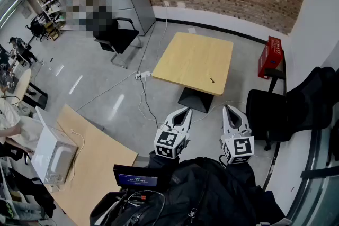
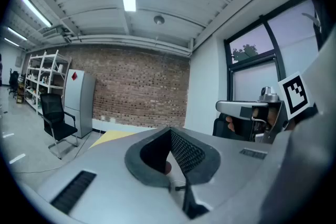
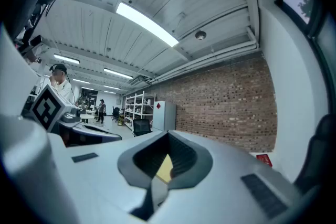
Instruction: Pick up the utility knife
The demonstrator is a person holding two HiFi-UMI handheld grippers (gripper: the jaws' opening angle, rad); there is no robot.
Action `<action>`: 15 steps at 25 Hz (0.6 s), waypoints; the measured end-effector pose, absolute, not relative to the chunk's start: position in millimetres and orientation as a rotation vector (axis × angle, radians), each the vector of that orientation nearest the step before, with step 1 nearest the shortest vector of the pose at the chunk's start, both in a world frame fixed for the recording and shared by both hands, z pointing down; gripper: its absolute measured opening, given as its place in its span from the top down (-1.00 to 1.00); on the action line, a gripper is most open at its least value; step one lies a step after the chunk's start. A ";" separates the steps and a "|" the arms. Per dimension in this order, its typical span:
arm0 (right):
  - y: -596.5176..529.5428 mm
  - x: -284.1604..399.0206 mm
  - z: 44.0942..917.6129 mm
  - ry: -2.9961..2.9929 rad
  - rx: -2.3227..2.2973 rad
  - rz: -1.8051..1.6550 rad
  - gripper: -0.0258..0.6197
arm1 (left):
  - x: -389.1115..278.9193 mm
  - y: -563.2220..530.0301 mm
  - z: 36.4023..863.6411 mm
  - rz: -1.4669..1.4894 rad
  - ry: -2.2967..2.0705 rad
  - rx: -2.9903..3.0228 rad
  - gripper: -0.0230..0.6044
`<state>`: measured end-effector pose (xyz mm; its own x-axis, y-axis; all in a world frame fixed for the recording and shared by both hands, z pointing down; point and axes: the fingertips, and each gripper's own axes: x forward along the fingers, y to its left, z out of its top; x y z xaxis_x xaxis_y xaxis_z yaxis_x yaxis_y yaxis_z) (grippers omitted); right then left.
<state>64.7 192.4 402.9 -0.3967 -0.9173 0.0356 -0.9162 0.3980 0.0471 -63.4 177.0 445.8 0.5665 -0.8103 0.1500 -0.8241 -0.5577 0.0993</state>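
The left gripper (image 1: 185, 111) and right gripper (image 1: 228, 108) are both clenched on nothing. The knife (image 1: 212, 80) lies well ahead of them, a dark speck near the near right edge of the table (image 1: 180, 61). It is closer to the right gripper, and its long axis is too small to tell.

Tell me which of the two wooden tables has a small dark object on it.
The square table in the middle: the small dark object lies near its right edge. The table at lower left holds a white box.

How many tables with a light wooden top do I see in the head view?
2. One square table stands mid-floor; a second table, lower left, bears a white box. More may be hidden at the left edge.
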 end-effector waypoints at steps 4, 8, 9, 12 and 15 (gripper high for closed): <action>198.3 70.6 405.4 -2.580 1.693 -0.030 0.91 | -56.5 182.9 448.0 0.136 -1.384 2.641 0.93; 199.7 77.8 407.2 -2.578 1.696 -0.030 0.91 | -56.4 184.0 449.9 0.141 -1.409 2.627 0.93; 200.2 80.5 409.4 -2.578 1.698 -0.017 0.91 | -56.2 184.2 449.8 0.139 -1.417 2.621 0.93; 204.3 88.1 414.2 -2.575 1.702 0.013 0.91 | -50.8 188.4 451.4 0.140 -1.426 2.611 0.93; 210.8 91.1 418.8 -2.577 1.684 0.026 0.91 | -44.0 196.5 458.4 0.153 -1.419 2.600 0.93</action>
<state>91.1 210.8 418.8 -0.4000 -0.9144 0.0617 -0.9155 0.4018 0.0199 -44.0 196.5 458.4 0.5403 -0.8234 0.1732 -0.8414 -0.5303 0.1039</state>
